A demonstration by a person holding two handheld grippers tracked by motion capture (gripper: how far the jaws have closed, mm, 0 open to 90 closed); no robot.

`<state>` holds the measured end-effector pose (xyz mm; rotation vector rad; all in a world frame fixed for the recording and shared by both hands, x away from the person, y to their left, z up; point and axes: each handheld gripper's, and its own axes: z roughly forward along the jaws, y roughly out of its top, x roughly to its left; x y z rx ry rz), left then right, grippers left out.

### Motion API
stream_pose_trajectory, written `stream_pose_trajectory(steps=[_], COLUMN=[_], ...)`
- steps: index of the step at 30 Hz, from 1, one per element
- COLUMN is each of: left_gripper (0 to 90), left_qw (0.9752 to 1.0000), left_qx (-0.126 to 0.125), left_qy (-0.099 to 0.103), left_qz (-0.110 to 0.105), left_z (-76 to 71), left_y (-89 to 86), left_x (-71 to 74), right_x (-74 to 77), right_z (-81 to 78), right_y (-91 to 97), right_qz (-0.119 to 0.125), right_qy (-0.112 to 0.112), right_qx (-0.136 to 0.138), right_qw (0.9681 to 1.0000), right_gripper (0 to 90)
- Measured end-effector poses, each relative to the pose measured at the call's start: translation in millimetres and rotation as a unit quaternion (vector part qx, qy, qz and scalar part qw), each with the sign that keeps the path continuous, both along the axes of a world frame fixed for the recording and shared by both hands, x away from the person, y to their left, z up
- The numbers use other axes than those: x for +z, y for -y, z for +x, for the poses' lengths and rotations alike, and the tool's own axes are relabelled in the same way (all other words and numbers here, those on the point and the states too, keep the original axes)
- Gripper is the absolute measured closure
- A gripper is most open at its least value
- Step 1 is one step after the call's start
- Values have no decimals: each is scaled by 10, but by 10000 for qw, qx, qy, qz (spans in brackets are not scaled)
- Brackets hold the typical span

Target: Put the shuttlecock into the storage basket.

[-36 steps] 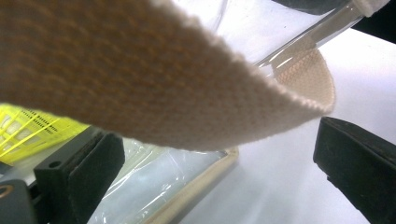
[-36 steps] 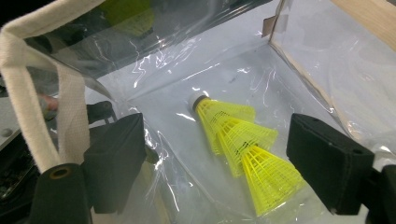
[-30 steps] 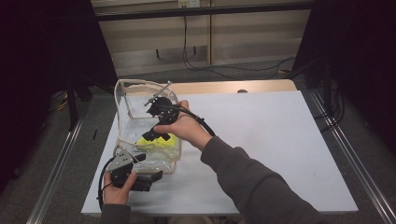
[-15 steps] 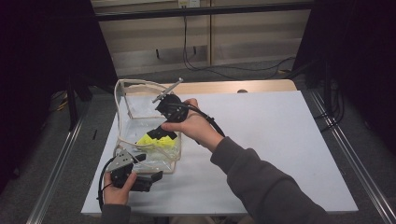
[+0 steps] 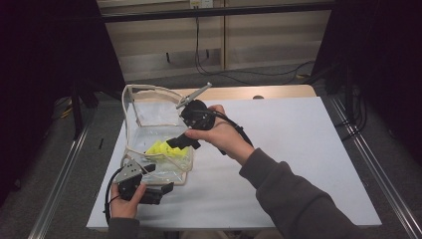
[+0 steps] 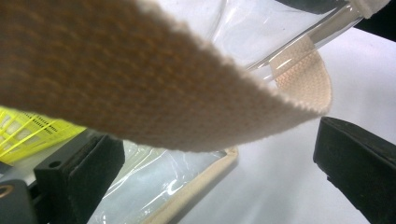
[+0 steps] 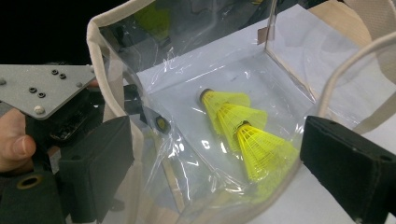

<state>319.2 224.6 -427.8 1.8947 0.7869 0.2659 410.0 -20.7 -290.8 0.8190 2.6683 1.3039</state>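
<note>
A clear plastic bag (image 5: 149, 107) with beige trim stands open on the left of the white table (image 5: 298, 149). Three yellow shuttlecocks (image 7: 243, 130) lie nested in a row on its bottom, also visible as shuttlecocks (image 5: 161, 148) from above. My right gripper (image 5: 180, 142) hovers over the bag's right side, pointing down-left into it, open and empty; in its own view the right gripper (image 7: 215, 135) frames the shuttlecocks. My left gripper (image 5: 159, 191) lies at the bag's front edge, open. In its own view the left gripper (image 6: 210, 154) has a beige strap (image 6: 140, 84) hanging just above its jaws.
The left gripper's grey plate (image 7: 42, 88) and the hand holding it sit just outside the bag's near wall. The table's front edge (image 5: 224, 226) is close to the left hand. Bare white tabletop extends to the right of the bag.
My right gripper has risen and drawn back to the right, out of the bag's mouth. The shuttlecocks stay in the bag. The left gripper has hardly moved.
</note>
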Motion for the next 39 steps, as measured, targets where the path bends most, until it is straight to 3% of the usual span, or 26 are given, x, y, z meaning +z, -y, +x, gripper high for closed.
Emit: stream_pose_trajectory(steps=[22, 39], left_gripper=[18, 19], left_qw=[10000, 10000], left_qx=[-3, -1], left_qy=[0, -6], left_qz=[22, 21], left_z=[-1, -5], left_y=[1, 1], left_x=[2, 5], right_x=[-68, -246], right_z=[-94, -193], right_y=[439, 590], right_qz=[216, 302], right_qy=[93, 119], right_qx=[-116, -39], right_qw=[9997, 9995], right_gripper=[70, 69])
